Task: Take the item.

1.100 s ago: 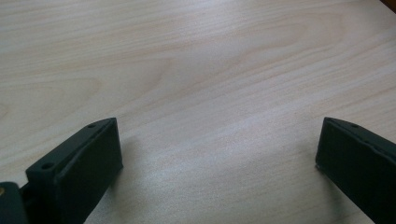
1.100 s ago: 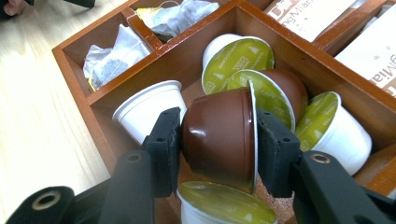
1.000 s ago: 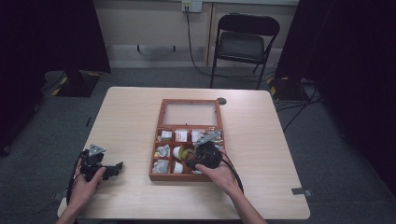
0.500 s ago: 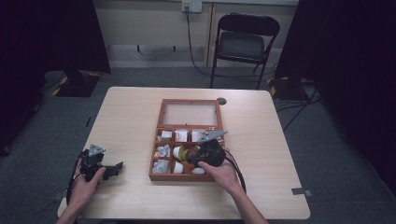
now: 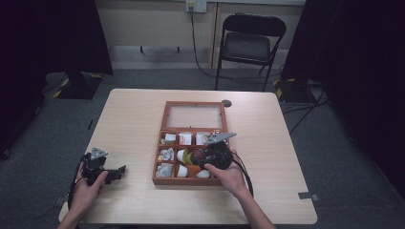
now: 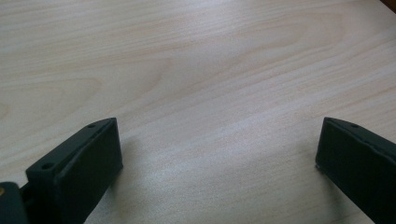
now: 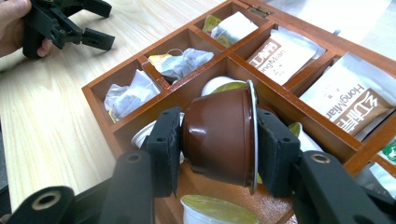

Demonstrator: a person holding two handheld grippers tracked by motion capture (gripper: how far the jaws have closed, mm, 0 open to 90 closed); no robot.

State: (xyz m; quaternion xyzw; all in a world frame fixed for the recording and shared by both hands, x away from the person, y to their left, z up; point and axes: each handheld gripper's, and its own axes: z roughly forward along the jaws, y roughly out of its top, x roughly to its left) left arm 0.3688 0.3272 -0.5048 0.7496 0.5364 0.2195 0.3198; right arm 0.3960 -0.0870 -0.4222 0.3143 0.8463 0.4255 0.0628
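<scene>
A wooden compartment box [image 5: 160,143] lies open in the middle of the table. My right gripper [image 7: 219,145] is shut on a brown capsule [image 7: 219,133], tilted on its side just above the box's near middle compartment. In the high view the right gripper [image 5: 203,156] hangs over the box's near right part. White capsules with yellow-green lids [image 7: 219,212] lie below the held one. My left gripper [image 5: 114,172] rests open on the bare table at the near left, its jaws wide apart around nothing [image 6: 217,158].
Tea bags [image 7: 180,61] fill the left-hand compartments and printed sachets [image 7: 280,56] the far row. The box's glass lid [image 5: 196,116] lies flat behind it. A small dark disc [image 5: 226,103] sits near the table's far edge. A folding chair [image 5: 248,45] stands beyond.
My right gripper has shifted slightly over the box with the brown capsule still in its jaws. The left hand has kept still.
</scene>
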